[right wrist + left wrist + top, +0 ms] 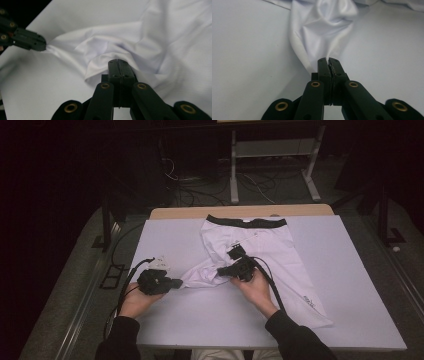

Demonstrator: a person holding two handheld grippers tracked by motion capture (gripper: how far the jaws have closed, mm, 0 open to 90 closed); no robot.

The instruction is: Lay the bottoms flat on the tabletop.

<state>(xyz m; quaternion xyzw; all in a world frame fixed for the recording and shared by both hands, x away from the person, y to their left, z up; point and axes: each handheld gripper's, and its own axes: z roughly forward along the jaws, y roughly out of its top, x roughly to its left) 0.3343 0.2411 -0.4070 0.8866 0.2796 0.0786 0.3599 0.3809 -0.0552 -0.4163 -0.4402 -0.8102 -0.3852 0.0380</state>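
Observation:
A pair of white leggings [270,245] with a black waistband [247,221] lies on the white table [350,320]. One leg runs to the front right, and the other is pulled out to the left. My left gripper [180,283] is shut on the tip of that pulled leg. In the left gripper view the cloth [324,27] fans out from the pinched jaws of the left gripper [328,60]. My right gripper [220,271] sits further along the same leg. It is shut on a raised fold [100,62], seen at the right gripper's [118,61] tips. The left gripper [43,46] holds the leg's end at upper left.
A wooden strip [240,211] borders the table's far edge. Beyond it on the dark floor stand a metal frame [270,150] and loose cables [200,190]. Bare table surface lies to the left, in front and to the far right of the leggings.

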